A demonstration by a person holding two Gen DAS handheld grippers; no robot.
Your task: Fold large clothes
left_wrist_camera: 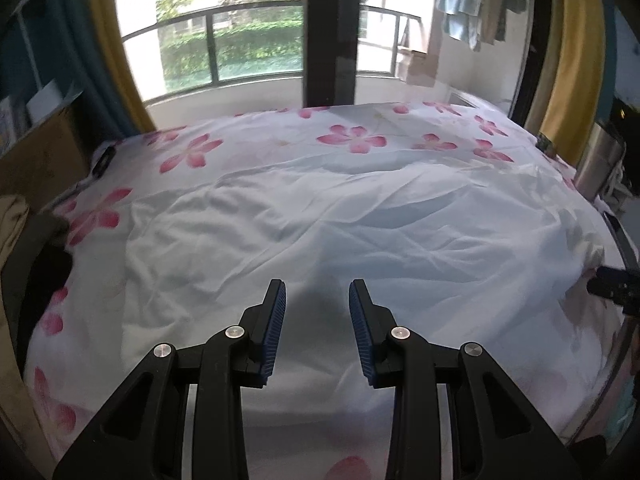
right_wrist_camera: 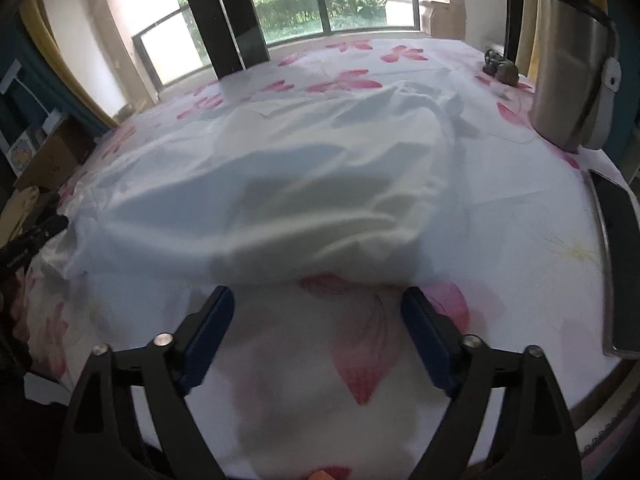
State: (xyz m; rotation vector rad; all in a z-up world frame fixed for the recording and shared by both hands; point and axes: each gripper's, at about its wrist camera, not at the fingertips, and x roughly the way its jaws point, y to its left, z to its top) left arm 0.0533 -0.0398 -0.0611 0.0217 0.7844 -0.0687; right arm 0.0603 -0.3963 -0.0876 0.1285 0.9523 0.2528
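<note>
A large white garment lies crumpled and spread over a table covered by a white cloth with pink flowers. My left gripper hovers over the garment's near part, open, with nothing between its blue pads. In the right wrist view the garment is bunched into a mound, and its near edge lies just beyond my right gripper. That gripper stands wide open over the bare flowered cloth, holding nothing. The right gripper also shows as a dark shape at the garment's right edge.
A steel flask stands at the table's right side, with a small dark object behind it. A flat dark device lies by the right edge. Cardboard boxes sit left of the table, and a window with a black post lies beyond it.
</note>
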